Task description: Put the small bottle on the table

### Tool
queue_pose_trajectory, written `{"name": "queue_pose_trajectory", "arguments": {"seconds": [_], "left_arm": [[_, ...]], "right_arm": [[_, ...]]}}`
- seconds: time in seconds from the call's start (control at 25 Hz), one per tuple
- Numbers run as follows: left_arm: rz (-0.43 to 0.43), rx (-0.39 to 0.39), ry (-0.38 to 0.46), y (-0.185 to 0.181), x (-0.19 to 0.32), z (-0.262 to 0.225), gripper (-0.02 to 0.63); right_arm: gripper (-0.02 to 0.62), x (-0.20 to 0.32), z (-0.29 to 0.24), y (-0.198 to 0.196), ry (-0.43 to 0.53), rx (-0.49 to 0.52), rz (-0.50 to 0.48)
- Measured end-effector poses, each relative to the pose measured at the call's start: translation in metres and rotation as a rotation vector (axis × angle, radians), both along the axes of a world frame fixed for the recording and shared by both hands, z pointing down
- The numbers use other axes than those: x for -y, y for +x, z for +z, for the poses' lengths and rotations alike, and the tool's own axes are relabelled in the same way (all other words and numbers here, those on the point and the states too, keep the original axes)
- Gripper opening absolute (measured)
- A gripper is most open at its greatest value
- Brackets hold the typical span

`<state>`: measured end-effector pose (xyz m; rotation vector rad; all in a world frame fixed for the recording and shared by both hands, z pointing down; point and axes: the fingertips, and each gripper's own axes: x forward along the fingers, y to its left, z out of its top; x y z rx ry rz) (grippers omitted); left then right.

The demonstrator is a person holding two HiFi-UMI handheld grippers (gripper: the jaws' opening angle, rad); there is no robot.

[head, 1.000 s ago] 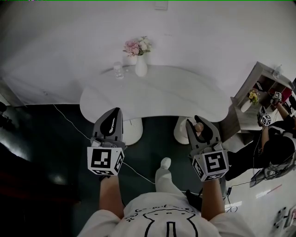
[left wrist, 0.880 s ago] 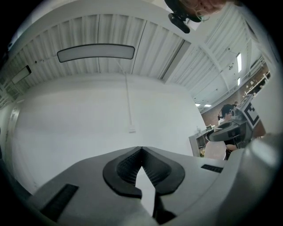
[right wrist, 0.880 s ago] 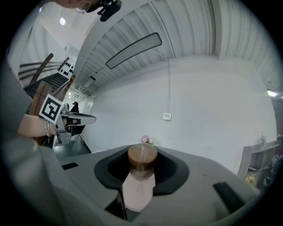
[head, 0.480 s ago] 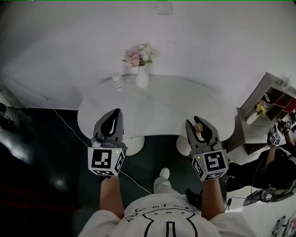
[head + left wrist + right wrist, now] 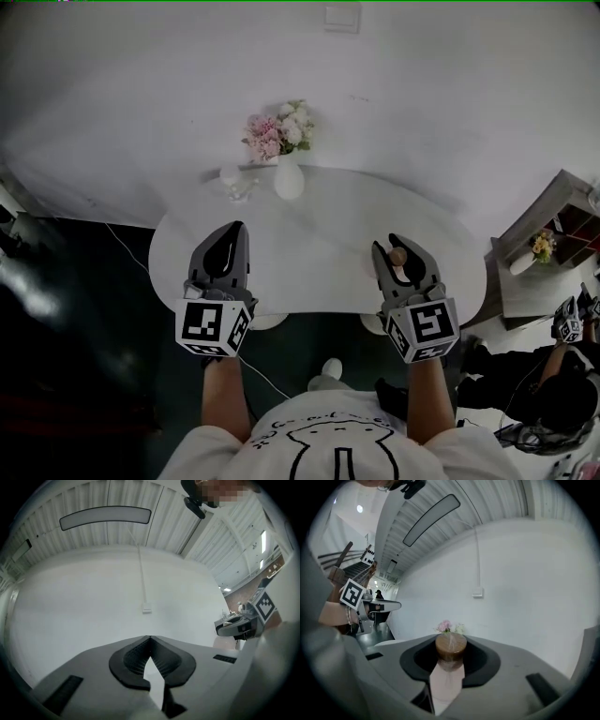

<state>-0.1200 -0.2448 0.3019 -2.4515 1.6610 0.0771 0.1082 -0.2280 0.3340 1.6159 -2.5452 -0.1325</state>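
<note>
The small bottle (image 5: 449,679) is pale pink with a brown cap (image 5: 399,255). It stands upright between the jaws of my right gripper (image 5: 397,251), which is shut on it, cap poking above the pads. In the head view this gripper hangs over the near right part of the white table (image 5: 319,234). My left gripper (image 5: 228,234) hangs over the table's near left part, shut and empty, its jaws meeting at the tips (image 5: 150,639).
A white vase of pink and white flowers (image 5: 284,155) and a clear glass (image 5: 234,182) stand at the table's far edge by the wall. A shelf unit (image 5: 553,230) is at the right. Another person with grippers (image 5: 567,389) is at lower right.
The table has come nearer and now lies under both grippers' tips; earlier they hung over the dark floor in front of it. The bottle stays in the right gripper.
</note>
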Motion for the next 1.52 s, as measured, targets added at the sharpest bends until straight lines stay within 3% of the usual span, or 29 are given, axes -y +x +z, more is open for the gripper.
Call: {"name": "queue_pose_trajectory", "arguments": {"seconds": [0.32, 0.84, 1.52], "left_arm": [[0.004, -0.011, -0.043, 0.017, 0.065, 0.026, 0.003], [0.046, -0.031, -0.11, 0.024, 0.12, 0.063, 0.003], [0.121, 0.003, -0.227, 0.02, 0.185, 0.101, 0.003]], "right_arm": [[0.11, 0.07, 0.024, 0.005, -0.043, -0.011, -0.024], [0.11, 0.13, 0.066, -0.009, -0.123, -0.016, -0.045], [0.11, 0.215, 0.148, -0.038, -0.269, -0.022, -0.049]]}}
